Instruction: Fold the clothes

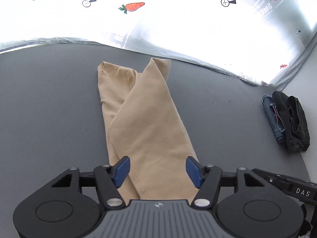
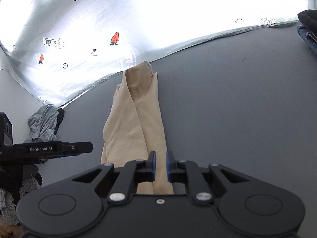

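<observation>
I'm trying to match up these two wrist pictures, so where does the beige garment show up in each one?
Left wrist view: the beige garment runs up the centre, from between the left gripper fingers toward the backdrop.
Right wrist view: the beige garment sits slightly left of centre, ahead of the right gripper.
Shared landmark: the white carrot-print backdrop.

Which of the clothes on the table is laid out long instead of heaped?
The beige garment, stretched in a long strip mid-table; the black and denim clothes sit piled at the edge.

Blown-out backdrop glare, fisheye-warped edges
</observation>
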{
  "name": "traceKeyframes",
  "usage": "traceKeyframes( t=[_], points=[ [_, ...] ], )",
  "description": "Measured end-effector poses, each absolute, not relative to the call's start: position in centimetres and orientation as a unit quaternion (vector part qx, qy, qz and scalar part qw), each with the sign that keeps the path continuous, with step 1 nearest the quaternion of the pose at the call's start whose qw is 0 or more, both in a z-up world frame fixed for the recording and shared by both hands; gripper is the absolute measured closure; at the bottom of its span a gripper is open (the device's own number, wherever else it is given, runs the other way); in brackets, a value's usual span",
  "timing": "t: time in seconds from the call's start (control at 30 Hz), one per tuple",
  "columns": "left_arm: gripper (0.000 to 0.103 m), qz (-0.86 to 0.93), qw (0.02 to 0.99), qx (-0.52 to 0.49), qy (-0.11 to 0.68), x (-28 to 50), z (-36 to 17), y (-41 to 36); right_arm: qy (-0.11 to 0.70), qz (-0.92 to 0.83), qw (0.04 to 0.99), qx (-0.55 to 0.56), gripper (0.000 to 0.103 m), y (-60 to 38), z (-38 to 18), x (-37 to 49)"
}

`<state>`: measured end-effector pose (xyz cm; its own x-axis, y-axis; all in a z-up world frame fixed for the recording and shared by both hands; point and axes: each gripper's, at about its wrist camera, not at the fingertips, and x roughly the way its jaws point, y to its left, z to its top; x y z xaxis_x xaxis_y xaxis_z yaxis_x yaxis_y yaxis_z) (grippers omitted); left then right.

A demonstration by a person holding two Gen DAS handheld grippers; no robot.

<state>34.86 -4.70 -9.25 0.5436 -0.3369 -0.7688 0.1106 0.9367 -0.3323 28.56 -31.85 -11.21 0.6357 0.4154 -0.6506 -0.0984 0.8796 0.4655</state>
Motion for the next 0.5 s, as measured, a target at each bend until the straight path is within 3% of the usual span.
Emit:
traceKeyframes(
  t=[0.1,0.5],
  points=[
    [0.070,-0.134,0.869,-0.145,0.454,37.7,-10.1,-5.5,0.396,0.170,0.878,0.206,0.092,-31.3,-11.1,32.4],
    [0.070,-0.092,0.836,-0.231,0.490,44.7,-16.9,-4.2,0.431,0.310,0.821,0.209,0.092,-24.6,-17.0,51.9]
  ],
)
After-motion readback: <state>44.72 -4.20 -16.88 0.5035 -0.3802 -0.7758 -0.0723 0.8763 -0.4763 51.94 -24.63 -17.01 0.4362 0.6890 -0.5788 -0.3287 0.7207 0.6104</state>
